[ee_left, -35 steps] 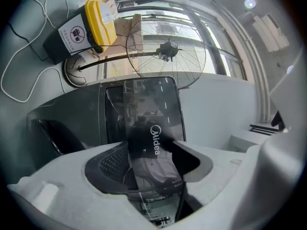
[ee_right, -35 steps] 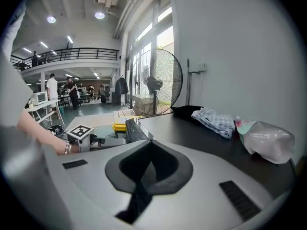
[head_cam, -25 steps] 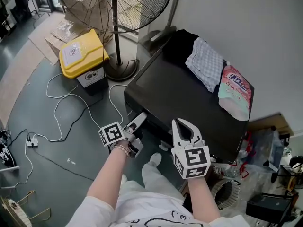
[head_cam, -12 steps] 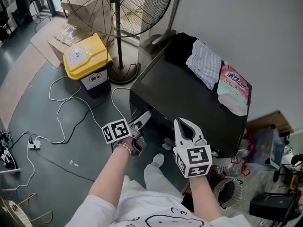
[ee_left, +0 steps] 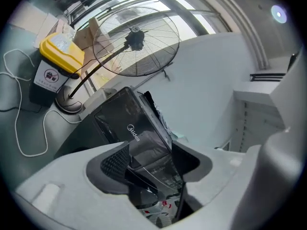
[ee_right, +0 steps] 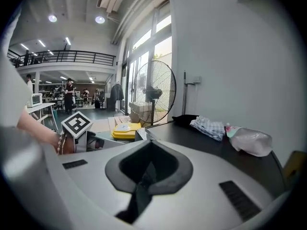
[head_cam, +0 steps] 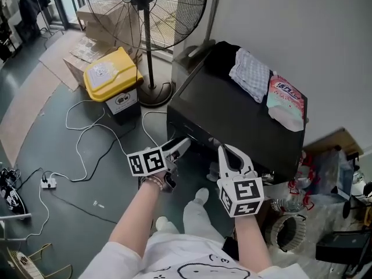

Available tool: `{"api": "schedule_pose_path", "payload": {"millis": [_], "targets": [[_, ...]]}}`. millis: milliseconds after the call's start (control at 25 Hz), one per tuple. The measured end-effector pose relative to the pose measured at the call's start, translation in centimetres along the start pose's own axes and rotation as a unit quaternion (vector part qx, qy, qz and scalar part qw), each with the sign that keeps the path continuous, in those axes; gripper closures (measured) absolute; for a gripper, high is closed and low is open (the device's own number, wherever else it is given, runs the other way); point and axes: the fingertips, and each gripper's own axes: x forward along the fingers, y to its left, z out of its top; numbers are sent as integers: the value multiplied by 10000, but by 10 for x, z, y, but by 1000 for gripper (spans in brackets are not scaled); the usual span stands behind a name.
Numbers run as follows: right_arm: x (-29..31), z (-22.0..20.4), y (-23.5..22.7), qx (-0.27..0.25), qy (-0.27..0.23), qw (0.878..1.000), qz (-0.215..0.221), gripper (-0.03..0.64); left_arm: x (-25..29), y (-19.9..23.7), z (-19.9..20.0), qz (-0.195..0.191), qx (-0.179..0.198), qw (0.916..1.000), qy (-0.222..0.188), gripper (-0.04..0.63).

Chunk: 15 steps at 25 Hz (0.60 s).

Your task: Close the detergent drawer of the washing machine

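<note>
**Where the left gripper meets the drawer front, the right one hangs closed**

Because the head camera looks steeply down, the front of the black washing machine (head_cam: 232, 118) is strongly foreshortened there. The detergent drawer (ee_left: 153, 162) is best seen in the left gripper view. It is a dark, glossy panel with faint pale lettering, set in the upper front of the machine near the left corner. The brand mark is printed on the front just beyond it. No view shows clearly how far in the drawer sits.

The left gripper (head_cam: 179, 145) points at that corner with its tips right against the machine's front edge. Its jaws stand a moderate gap apart, and the drawer's glossy face fills the space between the dark ribbed pads (ee_left: 115, 163). I cannot tell whether either pad presses on the panel.

The right gripper (head_cam: 228, 153) is just beside it, further along the same front edge. Its jaws are pressed together with nothing between them. Its own camera looks across the flat top of the machine.

On that top, towards the wall, a checked cloth (head_cam: 251, 77) lies next to a detergent pouch (head_cam: 286, 106). A pedestal fan (head_cam: 148, 7) and a yellow bin (head_cam: 111, 74) stand on the floor off the machine's left side.
</note>
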Motion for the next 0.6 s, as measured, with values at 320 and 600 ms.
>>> {"api": "schedule_pose_path", "payload": {"millis": [320,600], "targets": [[-38,2,20,210,-227,9992,-269,620,-43,-21,-1,264,1295,9912,55,351],[-70,7,39,275,-404,9978,-455,620,-80,-45,6,548,2524,9661,-63,407]]}}
